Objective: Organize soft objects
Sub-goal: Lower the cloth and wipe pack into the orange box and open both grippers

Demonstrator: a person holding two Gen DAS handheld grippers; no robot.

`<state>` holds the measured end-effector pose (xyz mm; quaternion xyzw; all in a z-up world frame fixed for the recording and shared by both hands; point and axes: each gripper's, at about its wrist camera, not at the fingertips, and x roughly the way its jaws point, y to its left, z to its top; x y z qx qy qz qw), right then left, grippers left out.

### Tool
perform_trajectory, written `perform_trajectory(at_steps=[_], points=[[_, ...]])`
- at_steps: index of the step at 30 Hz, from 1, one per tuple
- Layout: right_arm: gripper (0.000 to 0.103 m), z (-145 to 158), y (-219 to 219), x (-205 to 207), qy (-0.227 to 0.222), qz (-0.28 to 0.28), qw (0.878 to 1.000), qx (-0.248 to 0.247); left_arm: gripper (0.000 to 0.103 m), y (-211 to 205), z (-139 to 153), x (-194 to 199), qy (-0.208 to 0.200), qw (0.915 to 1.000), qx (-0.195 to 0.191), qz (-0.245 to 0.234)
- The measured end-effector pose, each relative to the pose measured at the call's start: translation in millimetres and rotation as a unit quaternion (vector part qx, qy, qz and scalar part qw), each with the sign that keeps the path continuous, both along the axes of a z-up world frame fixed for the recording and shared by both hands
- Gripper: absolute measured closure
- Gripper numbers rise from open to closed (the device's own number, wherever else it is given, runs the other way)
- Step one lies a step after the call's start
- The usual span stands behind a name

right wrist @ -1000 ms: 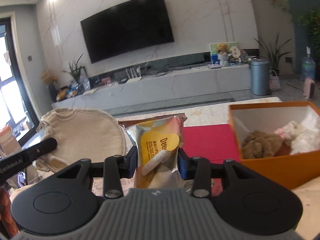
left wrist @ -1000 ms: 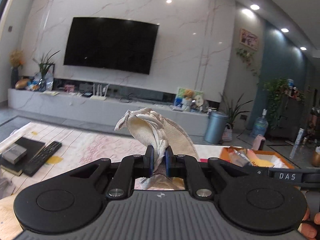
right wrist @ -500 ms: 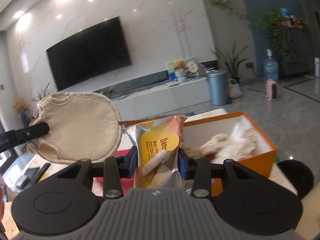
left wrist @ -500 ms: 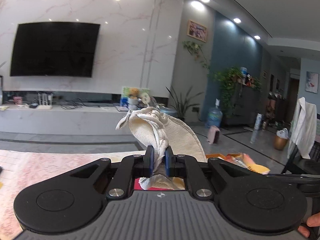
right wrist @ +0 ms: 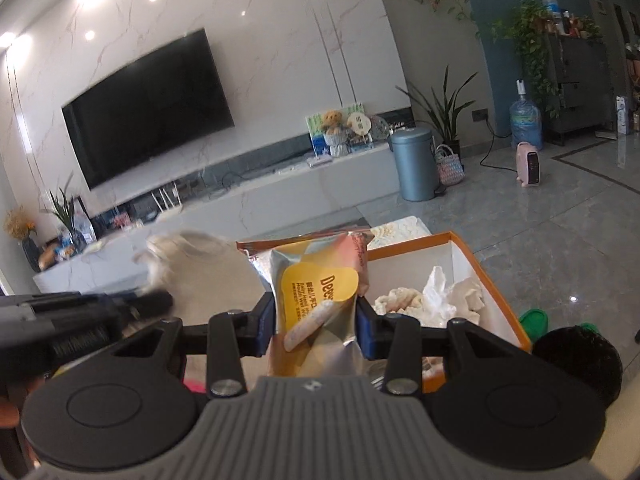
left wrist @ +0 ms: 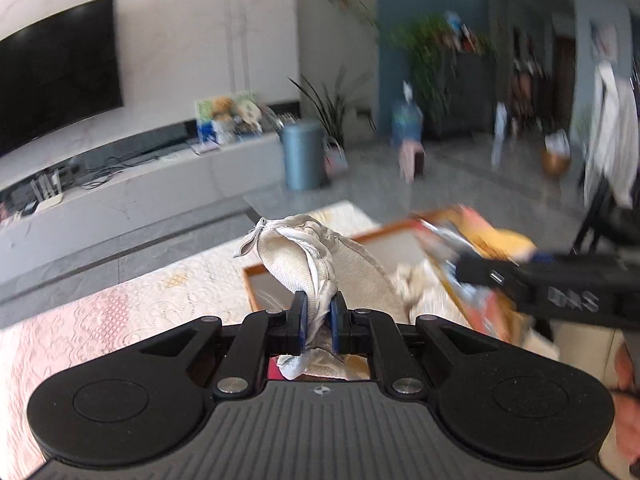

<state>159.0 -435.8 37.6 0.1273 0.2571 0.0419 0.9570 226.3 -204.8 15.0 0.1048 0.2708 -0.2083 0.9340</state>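
My left gripper (left wrist: 317, 312) is shut on a cream knitted cloth item (left wrist: 292, 256) and holds it above the orange box (left wrist: 256, 268). My right gripper (right wrist: 316, 320) is shut on a yellow and pink wet-wipes pack (right wrist: 320, 284), held just left of the orange box (right wrist: 492, 280), which holds white and beige soft items (right wrist: 432, 300). The cloth item shows blurred at the left in the right wrist view (right wrist: 200, 264), with the left gripper (right wrist: 156, 300). The right gripper with the pack shows blurred at the right in the left wrist view (left wrist: 476, 264).
A pink lace tablecloth (left wrist: 120, 312) covers the table. A red pad (right wrist: 194, 386) lies under the grippers. Beyond the table stand a TV bench (right wrist: 280, 196), a blue bin (right wrist: 414, 164) and a dark round stool (right wrist: 576, 360) beside the box.
Both grippers swung right toward the orange box. The left gripper tilted down, so the cloth item now hangs over the box. The pack has come nearer the box.
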Motion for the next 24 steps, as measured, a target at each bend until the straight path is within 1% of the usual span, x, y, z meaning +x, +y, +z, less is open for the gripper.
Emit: perform_trajectory(at_steps=[2, 5, 9, 10, 14, 17, 19, 22, 24], points=[[0.062, -6.6, 2.9, 18.2, 0.015, -0.003, 1.000, -0.015, 0.090, -8.7, -6.8, 2.9, -0.001, 0.9997, 0.025, -0.008], [0.062, -20.2, 5.9, 39.7, 0.047, -0.004, 0.998, -0.029, 0.090, -15.9, -19.2, 10.9, 0.020, 0.9988, 0.041, -0.018], [0.062, -40.6, 4.4, 58.6, 0.082, 0.001, 0.996, -0.030, 0.090, -21.9, -39.0, 20.8, 0.050, 0.9963, 0.067, -0.019], [0.060, -44.8, 4.2, 61.3, 0.088, 0.000, 0.996, -0.030, 0.090, -21.7, -44.6, 22.5, 0.057, 0.9956, 0.072, -0.018], [0.057, -59.5, -1.9, 72.1, 0.107, -0.001, 0.994, -0.010, 0.089, -23.8, -64.9, 30.0, 0.087, 0.9917, 0.093, -0.018], [0.057, -71.6, -3.5, 79.0, 0.129, -0.001, 0.992, -0.002, 0.088, -29.3, -73.0, 34.1, 0.090, 0.9886, 0.119, -0.025], [0.057, -79.1, -0.8, 83.1, 0.142, 0.004, 0.990, -0.008, 0.087, -31.8, -76.4, 35.2, 0.094, 0.9868, 0.129, -0.029], [0.057, -87.1, 7.5, 87.9, 0.163, 0.014, 0.986, -0.029, 0.085, -37.3, -80.6, 42.2, 0.113, 0.9833, 0.140, -0.030], [0.057, -89.3, 11.4, 91.3, 0.172, 0.017, 0.984, -0.045, 0.084, -37.0, -80.8, 42.3, 0.113, 0.9840, 0.135, -0.026]])
